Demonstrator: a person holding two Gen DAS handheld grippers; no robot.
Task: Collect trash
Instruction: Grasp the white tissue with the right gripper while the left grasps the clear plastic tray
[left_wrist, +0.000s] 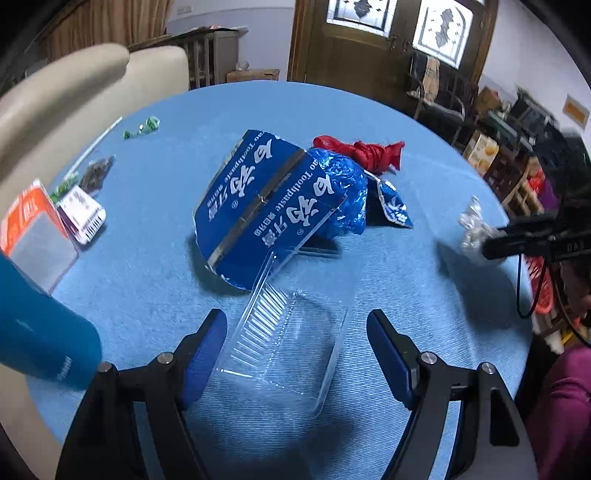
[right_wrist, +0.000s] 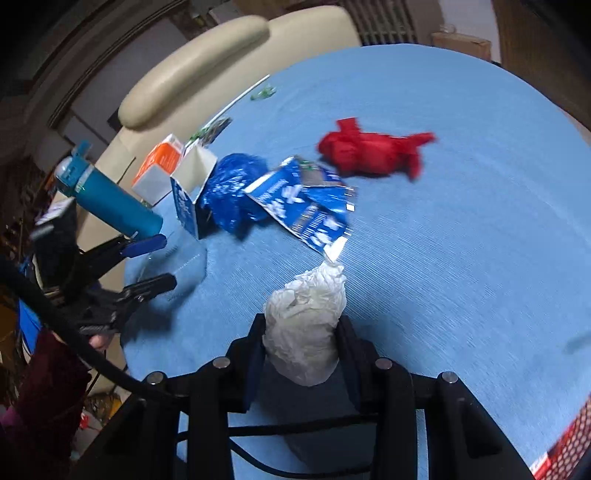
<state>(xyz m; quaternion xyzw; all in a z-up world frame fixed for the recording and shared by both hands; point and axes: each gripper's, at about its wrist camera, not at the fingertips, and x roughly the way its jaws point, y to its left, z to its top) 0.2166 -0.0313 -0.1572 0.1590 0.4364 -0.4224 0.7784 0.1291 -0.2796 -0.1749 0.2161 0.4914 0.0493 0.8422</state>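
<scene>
Partly blurred, crumpled white plastic wad (right_wrist: 306, 325) clamped in right gripper (right_wrist: 301, 354); left gripper (left_wrist: 295, 354) spread around clear plastic tray (left_wrist: 291, 343), blue toothpaste box (left_wrist: 266, 199) at 12 o'clock.

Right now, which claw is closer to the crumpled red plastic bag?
Left. The left claw faces the crumpled red plastic bag across the toothpaste box; the right claw is farther back.

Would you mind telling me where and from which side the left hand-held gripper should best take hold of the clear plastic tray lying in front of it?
Probably across the clear plastic tray at its near end, from above. It lies flat on the blue tablecloth between the open fingers of the left hand-held gripper, long walls roughly facing the pads. Its far end is tucked under the blue toothpaste box, so draw it back toward you.
</scene>
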